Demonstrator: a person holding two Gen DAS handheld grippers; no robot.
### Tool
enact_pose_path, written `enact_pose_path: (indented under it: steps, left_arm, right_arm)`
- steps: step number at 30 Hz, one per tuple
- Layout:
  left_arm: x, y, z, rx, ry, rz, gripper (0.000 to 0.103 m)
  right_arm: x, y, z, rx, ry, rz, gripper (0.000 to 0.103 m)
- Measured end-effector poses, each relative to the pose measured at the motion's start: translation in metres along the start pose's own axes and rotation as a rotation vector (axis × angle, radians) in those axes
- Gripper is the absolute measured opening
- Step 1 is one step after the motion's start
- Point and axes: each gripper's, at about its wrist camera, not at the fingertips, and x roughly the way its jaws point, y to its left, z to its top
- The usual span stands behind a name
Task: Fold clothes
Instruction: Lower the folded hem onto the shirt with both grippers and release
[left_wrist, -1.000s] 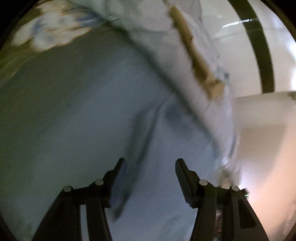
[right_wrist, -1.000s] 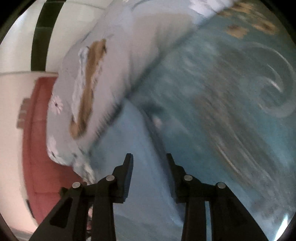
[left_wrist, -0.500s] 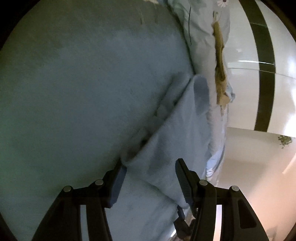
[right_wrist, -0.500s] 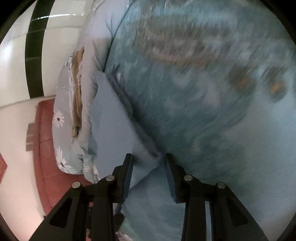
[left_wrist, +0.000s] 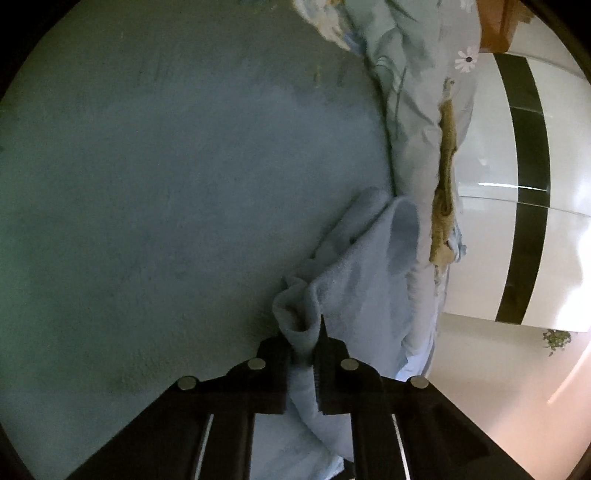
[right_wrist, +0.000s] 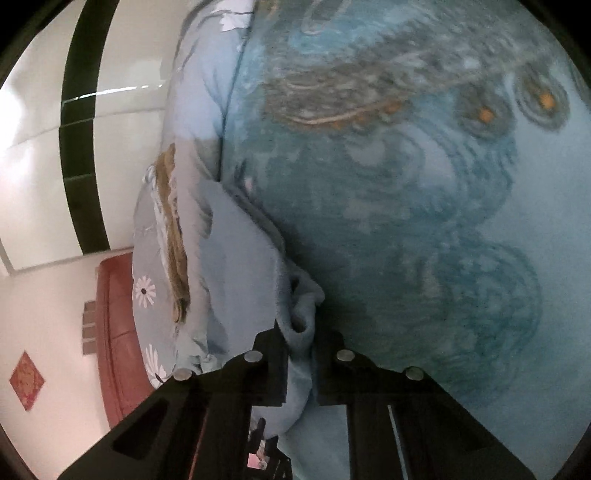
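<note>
A light blue fleece garment lies bunched on the blue bed surface, against a floral pillow. My left gripper is closing, and a fold of the garment's edge is pinched between its pads. In the right wrist view the same garment runs up from my right gripper, whose jaws are also closing with a thick fold of the cloth squeezed between them. Both grippers point down at the bed, rolled to the side.
A floral pillow with a brown patch lies along the bed's edge beside the garment. The patterned blue blanket covers the bed. A white wall with a dark stripe and a red sofa stand beyond.
Both grippers swung and rolled over the bed, came down on the garment's edge, and their jaws closed on folds of it. The blur has settled.
</note>
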Motion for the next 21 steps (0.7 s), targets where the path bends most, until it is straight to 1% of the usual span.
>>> enact_pose_path:
  steps: [4, 8, 9, 11, 13, 15, 17, 18, 19, 21]
  left_arm:
    - [-0.018, -0.005, -0.017, 0.015, -0.013, -0.005, 0.007]
    - [-0.056, 0.010, -0.039, 0.053, -0.001, 0.007, 0.007]
    - [-0.073, 0.020, -0.043, 0.052, 0.006, 0.009, 0.007]
    - [-0.081, 0.021, -0.051, 0.061, 0.014, 0.026, 0.007]
    - [-0.099, 0.035, -0.064, 0.078, 0.020, 0.045, 0.007]
    - [-0.107, 0.048, -0.068, 0.075, 0.036, 0.061, 0.007]
    - [-0.114, 0.061, -0.071, 0.050, 0.051, 0.059, 0.007]
    - [-0.126, 0.069, -0.077, 0.043, 0.058, 0.050, 0.007]
    - [-0.123, 0.064, -0.074, 0.043, 0.068, 0.042, 0.007]
    - [-0.110, 0.052, -0.067, 0.060, 0.093, 0.050, 0.008]
  right_arm:
    - [-0.015, 0.009, -0.008, -0.013, 0.005, 0.030, 0.008]
    - [-0.037, 0.004, -0.029, -0.027, 0.011, 0.033, 0.008]
    - [-0.044, -0.001, -0.035, -0.031, 0.015, 0.026, 0.008]
    - [-0.054, -0.005, -0.049, -0.044, 0.022, 0.008, 0.008]
    - [-0.074, -0.017, -0.068, -0.069, 0.043, -0.028, 0.008]
    - [-0.089, -0.031, -0.084, -0.087, 0.055, -0.053, 0.008]
    - [-0.094, -0.044, -0.092, -0.076, 0.063, -0.070, 0.008]
    - [-0.095, -0.048, -0.094, -0.062, 0.064, -0.072, 0.008]
    - [-0.095, -0.053, -0.096, -0.048, 0.064, -0.073, 0.008]
    - [-0.096, -0.059, -0.098, -0.037, 0.059, -0.077, 0.008]
